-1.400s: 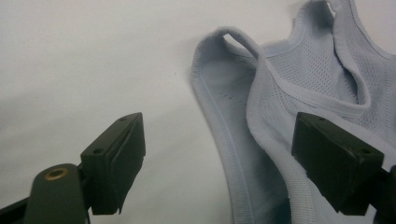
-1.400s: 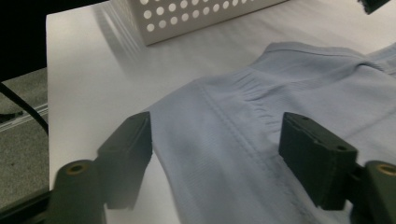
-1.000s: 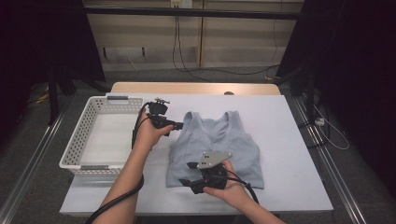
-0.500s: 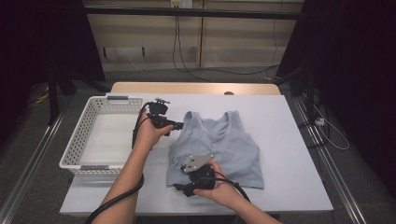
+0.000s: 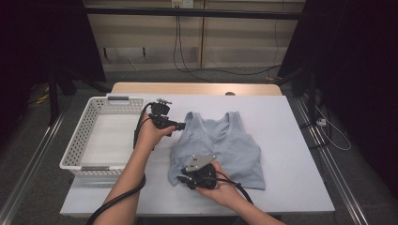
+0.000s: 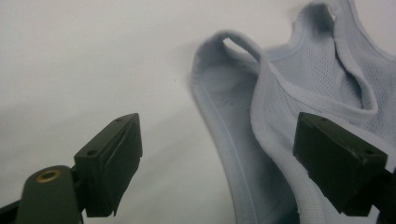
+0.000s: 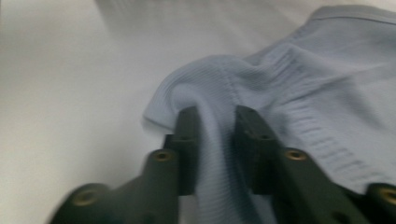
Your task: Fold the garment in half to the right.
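Note:
A light blue ribbed tank top (image 5: 230, 140) lies flat on the white table (image 5: 291, 117), neck toward the far side. My left gripper (image 5: 181, 125) hovers at its left shoulder strap (image 6: 233, 51). Its jaws stand wide open, one over bare table and one over the strap's edge (image 6: 217, 154). My right gripper (image 5: 180, 178) is at the near left hem corner. Its jaws have just been closing and now pinch a bunched fold of the hem (image 7: 215, 123) between the pads.
A white slatted basket (image 5: 75, 150) stands at the table's left side, close to my left forearm. The wooden table edge (image 5: 197, 88) runs along the far side. Cables trail from both grippers toward the near edge.
My right gripper has slid left and down to the hem corner and its jaws have closed on the fabric. The left gripper has stayed at the strap.

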